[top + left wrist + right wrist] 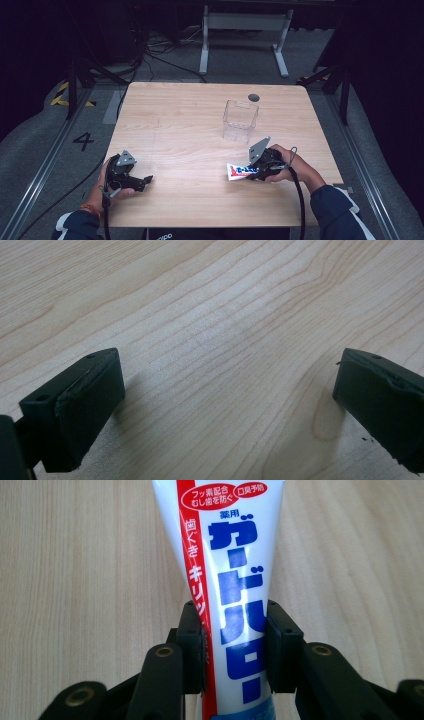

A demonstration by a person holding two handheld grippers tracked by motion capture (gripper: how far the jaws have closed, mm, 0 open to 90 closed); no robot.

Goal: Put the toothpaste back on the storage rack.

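Observation:
A white toothpaste tube (239, 172) with blue and red lettering lies low over the wooden table (190, 125) at the front right. My right gripper (256, 171) is shut on it; in the right gripper view both black pads (280, 650) press the tube (230, 580) from either side. A clear plastic box (240, 121) stands upright behind it, toward the table's middle right. My left gripper (142, 181) rests at the front left, open, its two jaws wide apart over bare wood (220, 360) with nothing between them.
A small dark round hole (253, 97) sits near the table's far edge. Beyond the table are a white desk frame (245, 30), cables on the grey floor and a painted number 4 (83, 141) at the left.

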